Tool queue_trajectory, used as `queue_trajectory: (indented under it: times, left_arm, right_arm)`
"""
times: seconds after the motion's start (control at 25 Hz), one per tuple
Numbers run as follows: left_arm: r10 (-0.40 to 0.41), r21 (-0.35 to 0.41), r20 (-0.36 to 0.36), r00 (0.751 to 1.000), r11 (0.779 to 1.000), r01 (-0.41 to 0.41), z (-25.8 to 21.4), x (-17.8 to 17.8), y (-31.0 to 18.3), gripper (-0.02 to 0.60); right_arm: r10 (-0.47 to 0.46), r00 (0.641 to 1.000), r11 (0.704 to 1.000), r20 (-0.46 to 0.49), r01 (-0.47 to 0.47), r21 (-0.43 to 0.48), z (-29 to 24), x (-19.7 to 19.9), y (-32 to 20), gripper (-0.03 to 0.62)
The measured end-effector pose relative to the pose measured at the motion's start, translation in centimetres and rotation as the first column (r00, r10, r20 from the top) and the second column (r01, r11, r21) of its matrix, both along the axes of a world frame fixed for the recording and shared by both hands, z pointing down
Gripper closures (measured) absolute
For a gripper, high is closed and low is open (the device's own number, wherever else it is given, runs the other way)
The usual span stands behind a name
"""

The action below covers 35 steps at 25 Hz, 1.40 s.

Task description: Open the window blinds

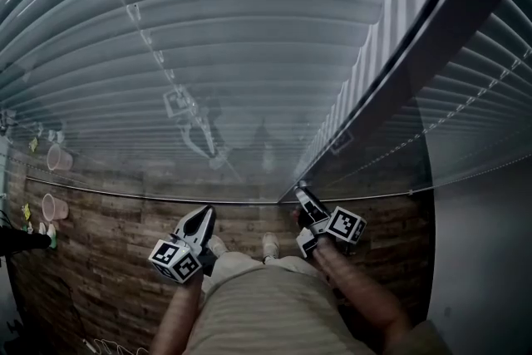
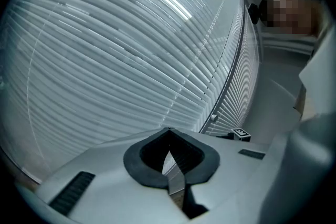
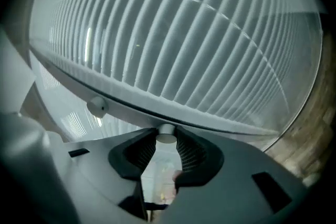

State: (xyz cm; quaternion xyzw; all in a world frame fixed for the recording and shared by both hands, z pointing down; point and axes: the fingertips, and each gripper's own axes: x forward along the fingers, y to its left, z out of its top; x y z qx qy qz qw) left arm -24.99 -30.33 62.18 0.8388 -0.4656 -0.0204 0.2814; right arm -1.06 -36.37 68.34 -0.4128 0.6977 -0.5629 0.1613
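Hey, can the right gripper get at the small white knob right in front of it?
Likely yes: the right gripper looks closed on the white knob, with nothing in the way.

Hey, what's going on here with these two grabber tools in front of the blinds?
A person stands facing white horizontal slatted blinds behind glass, a handheld tool in each hand. The right claw is closed on a small white round knob by the dark frame between the two panes; it looks like the tilt control. The left claw is shut and empty, held in front of the glass. The slats look tilted shut, so the blinds are not visibly opened yet.
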Motion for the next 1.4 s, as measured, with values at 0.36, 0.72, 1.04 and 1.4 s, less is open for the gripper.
queue_trajectory:
  times: [0.36, 0.72, 1.04, 1.4]
  left_arm:
    - [0.007, -0.022, -0.026, 1.000, 1.000, -0.008, 0.0, 0.2, -0.3, 0.566]
    - [0.021, -0.024, -0.027, 0.999, 0.999, -0.022, 0.3, 0.8, -0.6, 0.566]
    - [0.009, -0.020, -0.031, 0.999, 1.000, -0.010, 0.1, 0.9, -0.7, 0.566]
    - [0.006, -0.018, -0.021, 1.000, 1.000, -0.006, 0.0, 0.8, -0.5, 0.566]
  right_arm:
    - [0.069, 0.722, 0.995, 0.688, 0.004, -0.104, 0.7, -0.3, -0.2, 0.468]
    - [0.002, 0.863, 1.000, 0.505, 0.008, -0.018, 0.3, -0.2, -0.6, 0.467]
    - [-0.111, 0.919, 0.968, -0.378, 0.186, 0.168, -0.7, -0.1, 0.9, 0.408]
    - [-0.048, 0.730, 0.978, -0.682, 0.175, 0.118, -0.5, -1.1, 0.1, 0.461]
